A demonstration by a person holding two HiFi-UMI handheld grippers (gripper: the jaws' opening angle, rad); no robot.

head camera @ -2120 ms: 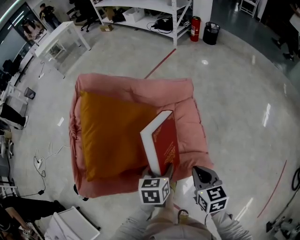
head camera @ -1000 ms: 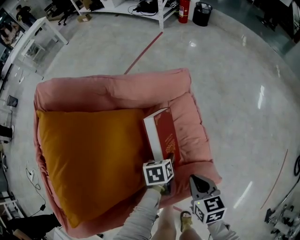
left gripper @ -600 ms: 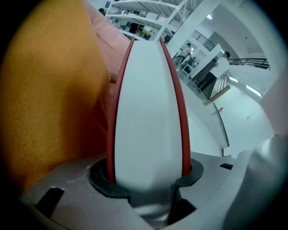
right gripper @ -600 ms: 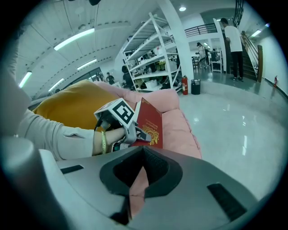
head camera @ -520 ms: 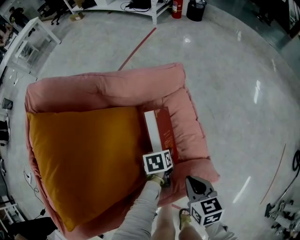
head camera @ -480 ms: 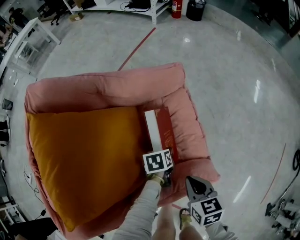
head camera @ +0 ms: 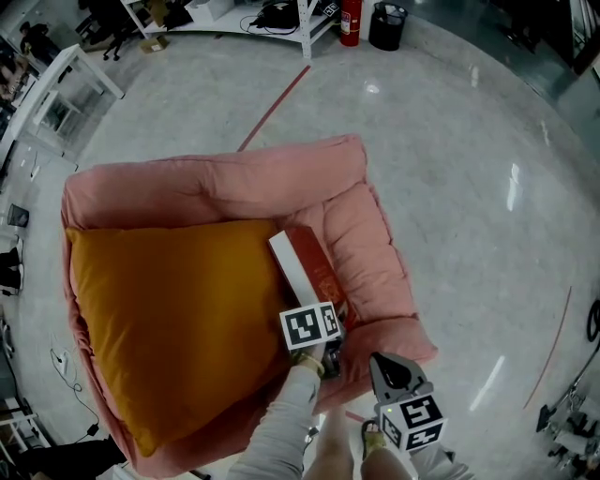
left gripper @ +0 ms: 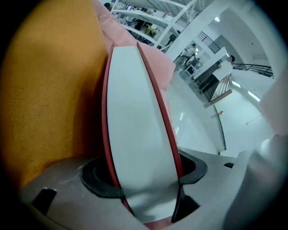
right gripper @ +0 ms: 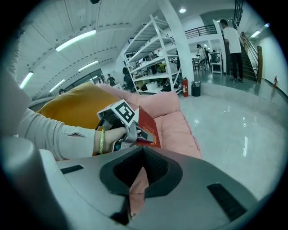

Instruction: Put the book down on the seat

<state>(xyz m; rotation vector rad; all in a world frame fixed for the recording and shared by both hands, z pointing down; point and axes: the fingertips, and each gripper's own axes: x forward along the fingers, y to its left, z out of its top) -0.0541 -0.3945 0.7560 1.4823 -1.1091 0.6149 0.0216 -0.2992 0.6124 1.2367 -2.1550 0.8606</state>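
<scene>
A red-covered book (head camera: 317,270) stands on its edge on the pink seat (head camera: 361,234), leaning against the orange cushion (head camera: 178,319) with its white page edge (left gripper: 135,112) up. My left gripper (head camera: 333,339) is at the book's near end. Its jaws are opening, and the book is still between them (left gripper: 141,179), with the pads close beside the covers. My right gripper (head camera: 384,364) hangs just off the seat's near right corner, shut and holding nothing (right gripper: 137,179). In the right gripper view, the left gripper (right gripper: 135,130) and the book (right gripper: 147,123) show ahead.
The seat stands on a polished grey floor with a red line (head camera: 272,108) behind it. At the back are white shelving (head camera: 281,14), a fire extinguisher (head camera: 350,19) and a black bin (head camera: 386,23). A white table (head camera: 66,89) stands far left. The person's foot (head camera: 370,436) is below.
The book came down from above the seat into the gap beside the cushion. In the last half second it tipped over against the cushion. The right gripper hardly moved.
</scene>
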